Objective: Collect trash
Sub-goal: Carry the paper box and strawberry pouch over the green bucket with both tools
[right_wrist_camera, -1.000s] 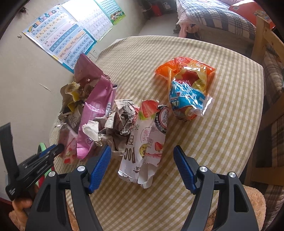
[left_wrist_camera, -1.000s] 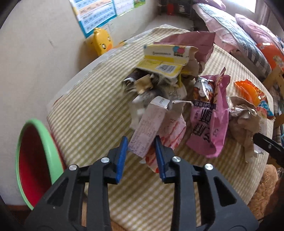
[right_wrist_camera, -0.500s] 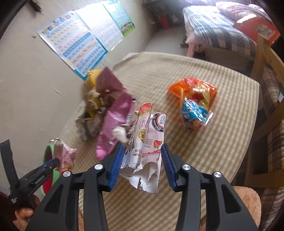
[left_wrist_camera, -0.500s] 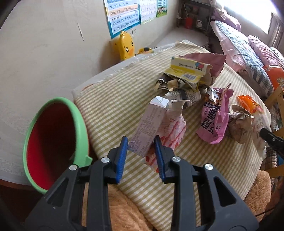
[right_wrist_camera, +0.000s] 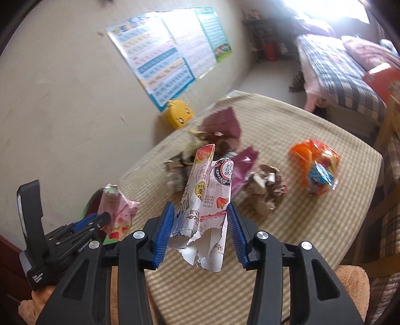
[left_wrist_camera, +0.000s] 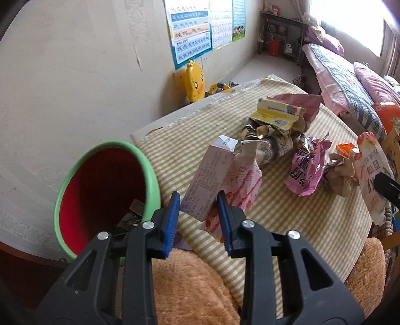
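Beige wall (left_wrist_camera: 75, 62) with posters (right_wrist_camera: 162, 60); plaid-covered bed (left_wrist_camera: 345, 82) beneath bright window (left_wrist_camera: 350, 20).

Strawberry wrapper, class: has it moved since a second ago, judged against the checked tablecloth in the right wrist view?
Yes. The strawberry wrapper lay flat on the tablecloth; now it hangs lifted above it, pinched in the right gripper.

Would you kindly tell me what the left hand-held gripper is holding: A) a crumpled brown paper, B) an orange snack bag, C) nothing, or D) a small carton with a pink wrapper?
D: the left hand-held gripper clamps a carton and pink wrapper beside the bin.
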